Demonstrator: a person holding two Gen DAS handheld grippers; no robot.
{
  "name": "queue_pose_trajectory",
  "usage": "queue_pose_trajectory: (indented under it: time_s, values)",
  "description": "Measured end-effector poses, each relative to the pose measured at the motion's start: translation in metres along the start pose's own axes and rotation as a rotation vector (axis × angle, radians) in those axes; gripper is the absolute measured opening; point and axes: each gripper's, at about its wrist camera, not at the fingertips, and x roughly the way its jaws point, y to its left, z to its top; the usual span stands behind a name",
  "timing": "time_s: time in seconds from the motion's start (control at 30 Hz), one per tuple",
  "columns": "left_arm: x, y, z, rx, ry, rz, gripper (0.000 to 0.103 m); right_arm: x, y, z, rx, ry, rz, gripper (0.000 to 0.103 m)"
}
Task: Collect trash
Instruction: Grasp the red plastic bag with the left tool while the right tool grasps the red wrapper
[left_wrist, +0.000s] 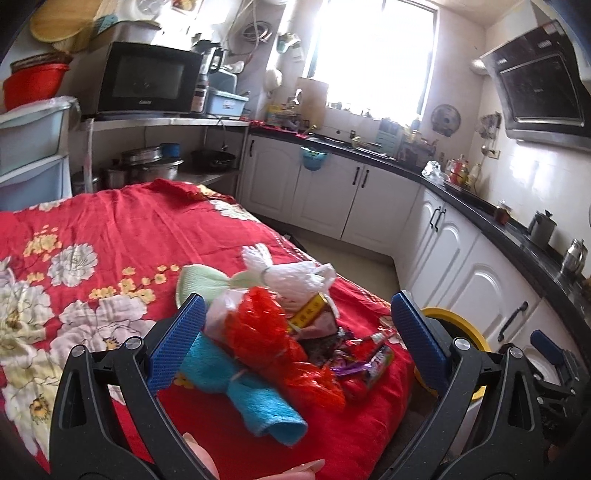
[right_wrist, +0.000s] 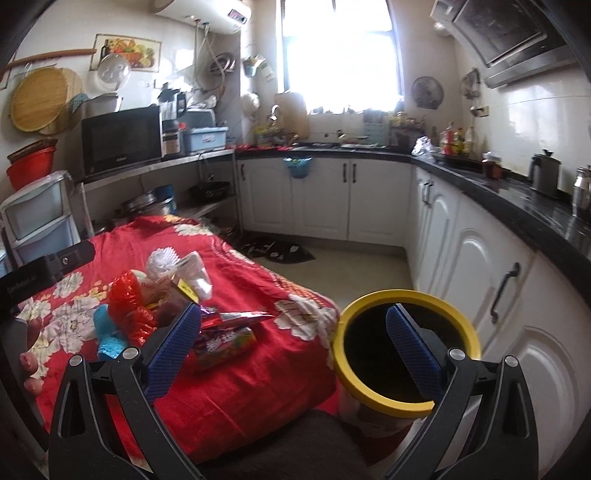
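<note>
1. Since both of my tools are spread wide and carry nothing, I read this as the moment before a first pick: the left gripper (left_wrist: 297, 341) hangs over the heap, while the right gripper (right_wrist: 293, 349) has one finger over the table edge and the other over the bin mouth.
2. Nearest my right tool, just beside its left finger, lies the candy wrapper (right_wrist: 225, 341), its long axis running roughly crosswise to my fingers, out toward the table's right edge.
3. The yellow-rimmed bin (right_wrist: 369, 301) stands off that same edge, to the right of the wrapper and lower than the red floral cloth (right_wrist: 258, 387); its mouth looks dark and open.
4. Further out sits the rest of the pile: a blue towel roll (left_wrist: 255, 398), a red plastic bag (left_wrist: 258, 325), a small yellow-edged box (left_wrist: 308, 314), then white netting (left_wrist: 295, 275) at the back.
5. My judgement: the right side is nearer both wrapper and bin, so a short sideways carry should do.
</note>
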Motion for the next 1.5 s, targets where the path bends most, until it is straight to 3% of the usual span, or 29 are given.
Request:
queue_pose_trajectory:
  time_s: [0.43, 0.87, 0.93, 1.07, 1.2, 1.27, 1.33, 1.5]
  values:
    - [0.028, 0.036, 0.013, -0.104, 0.109, 0.030, 0.092, 0.092, 0.015, 0.020, 0.029, 0.232, 0.055, 0.097]
    - [0.088, 0.034, 0.004, -0.135, 0.312, 0.024, 0.092, 0.159, 0.015, 0.017, 0.136, 0.411, 0.136, 0.097]
    - [0.095, 0.038, 0.002, -0.147, 0.335, 0.033, 0.089, 0.170, 0.012, 0.013, 0.164, 0.450, 0.148, 0.096]
    - [0.102, 0.042, -0.001, -0.163, 0.358, 0.033, 0.077, 0.188, 0.004, 0.005, 0.254, 0.524, 0.181, 0.077]
    - [0.107, 0.047, -0.004, -0.167, 0.375, 0.045, 0.064, 0.200, -0.002, -0.001, 0.347, 0.571, 0.233, 0.067]
    - [0.110, 0.051, -0.005, -0.174, 0.385, 0.049, 0.057, 0.205, -0.004, -0.005, 0.394, 0.592, 0.258, 0.052]
    - [0.111, 0.052, -0.008, -0.176, 0.393, 0.046, 0.048, 0.206, -0.007, -0.008, 0.434, 0.601, 0.290, 0.041]
    - [0.108, 0.051, -0.010, -0.158, 0.388, 0.042, 0.026, 0.201, -0.010, -0.007, 0.461, 0.565, 0.321, 0.026]
